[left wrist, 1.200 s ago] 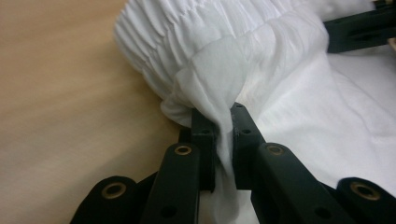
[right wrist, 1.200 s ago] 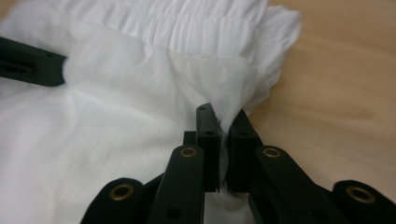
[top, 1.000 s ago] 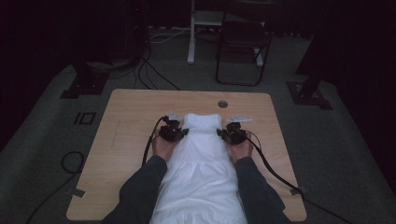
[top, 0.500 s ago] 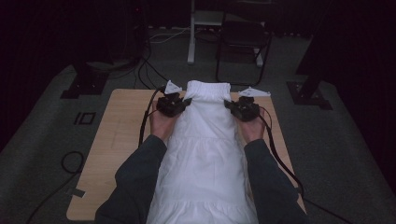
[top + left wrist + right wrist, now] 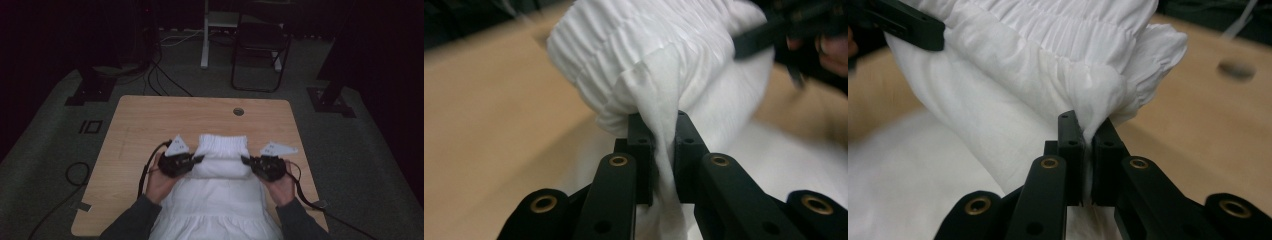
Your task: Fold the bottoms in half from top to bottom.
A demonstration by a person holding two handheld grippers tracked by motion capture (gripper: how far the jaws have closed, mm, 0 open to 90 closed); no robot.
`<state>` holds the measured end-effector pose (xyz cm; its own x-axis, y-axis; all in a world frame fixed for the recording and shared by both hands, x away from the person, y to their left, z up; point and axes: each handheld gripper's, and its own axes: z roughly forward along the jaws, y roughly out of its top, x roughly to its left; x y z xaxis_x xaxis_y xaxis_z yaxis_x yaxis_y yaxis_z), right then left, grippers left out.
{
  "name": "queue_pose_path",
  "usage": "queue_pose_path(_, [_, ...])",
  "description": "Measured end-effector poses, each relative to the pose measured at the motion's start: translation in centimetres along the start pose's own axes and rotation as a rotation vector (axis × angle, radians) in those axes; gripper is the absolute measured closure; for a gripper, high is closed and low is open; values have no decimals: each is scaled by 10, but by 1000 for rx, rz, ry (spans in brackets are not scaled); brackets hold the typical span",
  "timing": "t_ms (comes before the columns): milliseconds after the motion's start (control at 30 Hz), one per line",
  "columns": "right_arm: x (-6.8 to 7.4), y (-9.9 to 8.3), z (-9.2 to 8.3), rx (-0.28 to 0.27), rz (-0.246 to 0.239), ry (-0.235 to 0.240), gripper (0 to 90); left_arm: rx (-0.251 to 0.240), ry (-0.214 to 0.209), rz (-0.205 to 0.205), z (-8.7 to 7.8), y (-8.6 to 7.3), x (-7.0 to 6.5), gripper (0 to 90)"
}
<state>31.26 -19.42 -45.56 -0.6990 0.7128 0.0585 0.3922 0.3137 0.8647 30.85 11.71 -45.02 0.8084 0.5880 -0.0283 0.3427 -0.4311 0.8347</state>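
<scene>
A white garment point(image 5: 220, 200) with a gathered elastic band lies along the wooden table point(image 5: 150, 125), running off its near edge. Its banded end point(image 5: 222, 147) is turned back over the rest of the cloth. My left gripper point(image 5: 201, 159) is shut on the left side of that end, and in the left gripper view cloth is pinched between the jaws of my left gripper point(image 5: 659, 122). My right gripper point(image 5: 244, 160) is shut on the right side, and in the right gripper view my right gripper point(image 5: 1087, 125) clamps the gathered edge point(image 5: 1098, 90).
A round cable hole point(image 5: 238, 111) sits near the table's far edge. Beyond the table stand a dark chair point(image 5: 260, 50) and a white post point(image 5: 205, 35). Cables point(image 5: 165, 80) cross the grey floor, with black stand bases point(image 5: 85, 92) at both sides.
Both hands first carried the banded end away toward the table's far side, then pulled it back toward the person. That end is now folded over the rest of the garment.
</scene>
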Motion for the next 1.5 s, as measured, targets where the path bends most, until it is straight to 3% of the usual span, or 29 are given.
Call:
queue_pose_path(67, [14, -25, -1, 57, -18, 6, 858, 79, -33, 2, 7, -24, -12, 824])
queue_pose_path(100, [17, -34, 0, 77, -13, 13, 857, 145, -56, -5, 14, -41, -18, 823])
queue_pose_path(167, [26, -60, 5, 136, 1, 30, 856, 206, -56, -5, 23, -58, -22, 825])
queue_pose_path(200, [28, -67, 8, 156, 7, 38, 854, 249, -50, -1, 29, -67, -23, 827])
queue_pose_path(267, [32, -83, 17, 203, 18, 60, 850, 313, 31, 67, 41, -82, -25, 829])
queue_pose_path(300, [33, -88, 22, 217, 24, 78, 849, 307, 42, 101, 46, -86, -23, 829])
queue_pose_path(367, [38, -92, 31, 259, 18, 80, 847, 304, 66, 101, 48, -84, -17, 831])
queue_pose_path(467, [41, -92, 43, 297, -2, 91, 844, 307, 132, 146, 55, -78, -8, 831])
queue_pose_path(500, [41, -92, 43, 297, -2, 91, 844, 307, 132, 146, 55, -78, -8, 832])
queue_pose_path(533, [41, -91, 47, 307, -13, 85, 845, 309, 144, 116, 61, -73, 0, 832])
queue_pose_path(600, [34, -84, 59, 317, -66, 30, 848, 315, 139, 69, 65, -68, 4, 834])
queue_pose_path(667, [23, -75, 69, 323, -103, -37, 852, 309, 101, 17, 65, -66, 6, 836])
queue_pose_path(733, [3, -65, 82, 323, -95, -67, 852, 308, 90, 33, 67, -65, 8, 834])
queue_pose_path(833, [-16, -53, 98, 320, -54, -57, 852, 308, 147, 76, 76, -61, 21, 833])
queue_pose_path(867, [-19, -49, 104, 320, -58, -66, 851, 312, 176, 84, 80, -57, 27, 833])
queue_pose_path(900, [-19, -49, 104, 320, -58, -66, 851, 312, 176, 84, 80, -57, 27, 834])
queue_pose_path(933, [-20, -45, 110, 321, -73, -83, 851, 324, 228, 99, 92, -47, 47, 834])
queue_pose_path(967, [-23, -36, 123, 326, -102, -126, 850, 322, 235, 87, 97, -43, 56, 834])
queue_pose_path(1000, [-26, -33, 128, 321, -101, -138, 850, 321, 237, 76, 101, -39, 65, 834])
queue_pose_path(1067, [-37, -27, 136, 312, -69, -139, 850, 325, 241, 64, 110, -31, 81, 833])
queue_pose_path(1100, [-37, -27, 136, 312, -69, -139, 850, 325, 241, 64, 110, -31, 81, 833])
queue_pose_path(1167, [-57, -19, 147, 293, 2, -131, 849, 333, 261, 65, 121, -22, 94, 832])
queue_pose_path(1233, [-66, -14, 155, 287, 15, -146, 848, 342, 290, 62, 132, -13, 102, 832])
queue_pose_path(1400, [-88, 0, 174, 281, 74, -198, 848, 361, 381, 12, 152, 3, 115, 834])
queue_pose_path(1500, [-95, 3, 178, 278, 107, -199, 851, 365, 384, -26, 155, 7, 117, 850])
